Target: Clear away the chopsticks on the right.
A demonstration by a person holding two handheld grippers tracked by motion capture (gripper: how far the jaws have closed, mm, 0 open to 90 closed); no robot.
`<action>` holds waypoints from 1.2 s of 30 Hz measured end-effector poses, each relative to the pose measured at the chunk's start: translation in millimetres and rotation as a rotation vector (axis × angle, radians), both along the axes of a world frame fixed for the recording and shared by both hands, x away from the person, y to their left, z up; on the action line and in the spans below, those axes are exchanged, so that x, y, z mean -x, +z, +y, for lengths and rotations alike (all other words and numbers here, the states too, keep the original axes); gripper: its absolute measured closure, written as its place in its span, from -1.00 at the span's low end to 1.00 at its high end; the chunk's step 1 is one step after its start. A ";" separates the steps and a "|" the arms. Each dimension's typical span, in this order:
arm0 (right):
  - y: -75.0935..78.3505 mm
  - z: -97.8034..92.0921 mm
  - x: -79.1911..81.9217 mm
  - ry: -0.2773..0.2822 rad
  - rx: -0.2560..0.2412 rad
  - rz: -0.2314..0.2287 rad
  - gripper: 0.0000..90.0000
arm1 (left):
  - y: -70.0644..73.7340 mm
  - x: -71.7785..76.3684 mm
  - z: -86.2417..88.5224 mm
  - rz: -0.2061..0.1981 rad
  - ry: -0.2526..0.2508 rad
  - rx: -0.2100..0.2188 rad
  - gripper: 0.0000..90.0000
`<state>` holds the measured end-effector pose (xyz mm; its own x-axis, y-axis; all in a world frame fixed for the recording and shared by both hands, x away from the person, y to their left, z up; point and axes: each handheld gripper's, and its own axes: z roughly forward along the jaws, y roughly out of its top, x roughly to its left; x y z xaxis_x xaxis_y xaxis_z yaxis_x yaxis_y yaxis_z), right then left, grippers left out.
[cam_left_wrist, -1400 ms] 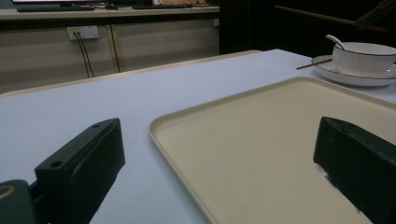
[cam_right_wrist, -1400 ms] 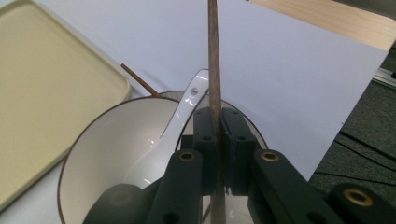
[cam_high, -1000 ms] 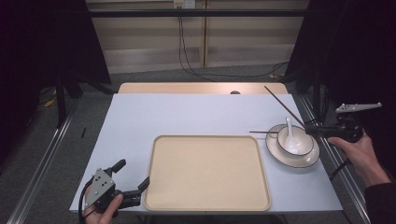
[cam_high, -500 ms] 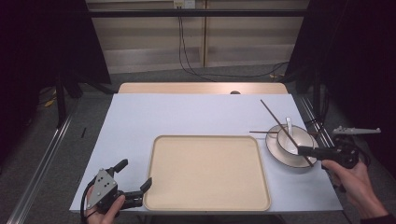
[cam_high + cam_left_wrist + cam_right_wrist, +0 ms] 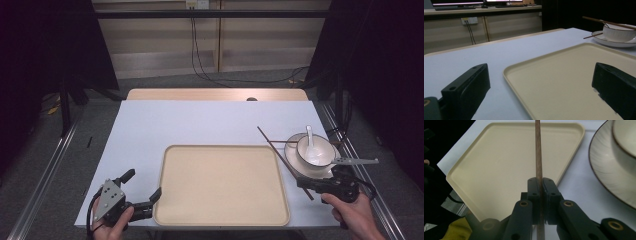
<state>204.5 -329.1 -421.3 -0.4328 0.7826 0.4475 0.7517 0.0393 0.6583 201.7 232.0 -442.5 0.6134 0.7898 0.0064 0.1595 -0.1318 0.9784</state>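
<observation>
High view sat above your side, looking forward and down over the whole tabletop (image 5: 210, 120). Left claw (image 5: 541, 95) camera rode low at the near-left corner, facing across the tray (image 5: 564, 82) toward the bowl (image 5: 619, 32). Right claw (image 5: 540, 195) camera looked close-up along the chopstick (image 5: 538, 152). All three shared the tray.
</observation>
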 end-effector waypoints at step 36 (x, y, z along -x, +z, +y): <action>-44.8 59.8 -4.4 -0.076 0.060 0.172 0.91 | -1.8 -1.2 3.1 0.011 0.002 -0.019 -0.95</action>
<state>208.9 -269.3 -466.1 -0.2924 0.8378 0.4610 0.8555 0.0137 0.5176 202.9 235.1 -444.2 0.6120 0.7907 0.0149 0.1706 -0.1504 0.9738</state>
